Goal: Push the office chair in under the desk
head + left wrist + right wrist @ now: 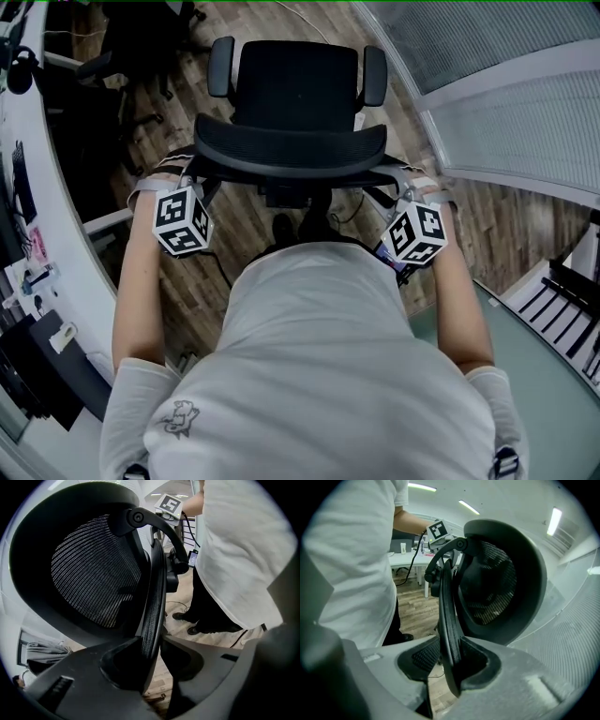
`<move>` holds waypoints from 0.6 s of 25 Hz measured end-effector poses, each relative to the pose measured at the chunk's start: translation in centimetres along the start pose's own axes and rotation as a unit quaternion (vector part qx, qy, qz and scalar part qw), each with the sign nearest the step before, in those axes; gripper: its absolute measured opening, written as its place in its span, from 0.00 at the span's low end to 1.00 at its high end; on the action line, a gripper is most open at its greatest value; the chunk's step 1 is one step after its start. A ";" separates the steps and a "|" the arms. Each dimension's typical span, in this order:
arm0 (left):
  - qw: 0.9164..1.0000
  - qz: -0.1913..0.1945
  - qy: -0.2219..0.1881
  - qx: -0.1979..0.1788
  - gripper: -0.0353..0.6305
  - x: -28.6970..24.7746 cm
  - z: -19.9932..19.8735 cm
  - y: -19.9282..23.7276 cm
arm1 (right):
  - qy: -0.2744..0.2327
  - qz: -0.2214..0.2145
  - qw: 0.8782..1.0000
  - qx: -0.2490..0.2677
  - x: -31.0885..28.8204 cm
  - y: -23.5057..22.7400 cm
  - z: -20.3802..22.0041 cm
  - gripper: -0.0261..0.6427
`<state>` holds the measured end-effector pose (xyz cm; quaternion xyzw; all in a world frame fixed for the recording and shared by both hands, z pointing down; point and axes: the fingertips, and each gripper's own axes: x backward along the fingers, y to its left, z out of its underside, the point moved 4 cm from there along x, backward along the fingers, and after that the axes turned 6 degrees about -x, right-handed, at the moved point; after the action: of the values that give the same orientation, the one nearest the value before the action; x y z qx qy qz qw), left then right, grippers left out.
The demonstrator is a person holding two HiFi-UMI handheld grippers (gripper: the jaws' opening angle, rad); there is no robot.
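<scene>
Chair backrest (291, 150) | left tongs (152, 653) clamped on its rim (dark view, seemingly firm) | right tongs (452, 663) clamped likewise

An office: a mesh office chair (295, 94) between the left gripper (151, 660) and right gripper (449, 665), a long white desk (80, 309) left of them, strip lights (422, 487) overhead.

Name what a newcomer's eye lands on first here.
The black office chair fills the upper middle of the head view, seen from behind. Its backrest rim is clamped at both ends, by the left gripper and the right gripper. A white desk curves along the left.
</scene>
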<state>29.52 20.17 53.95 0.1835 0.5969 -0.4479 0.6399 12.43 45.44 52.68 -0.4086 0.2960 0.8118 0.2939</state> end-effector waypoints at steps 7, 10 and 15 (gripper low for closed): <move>0.999 -0.006 0.014 0.042 0.24 0.8 0.8 -2.3 | -0.002 -0.022 0.999 0.045 -0.9 -0.2 -1.0 0.24; 0.998 -0.015 0.017 0.060 0.24 1.0 1.0 -3.0 | -0.004 -0.027 0.998 0.062 -1.4 -0.8 -1.4 0.24; 0.995 -0.018 0.027 0.099 0.23 1.4 1.5 -3.8 | -0.004 -0.042 0.995 0.093 -2.6 -2.7 -2.3 0.25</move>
<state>27.24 16.53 54.08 0.2475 0.5697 -0.5110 0.5942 16.78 44.86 53.10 -0.3884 0.3512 0.7696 0.3653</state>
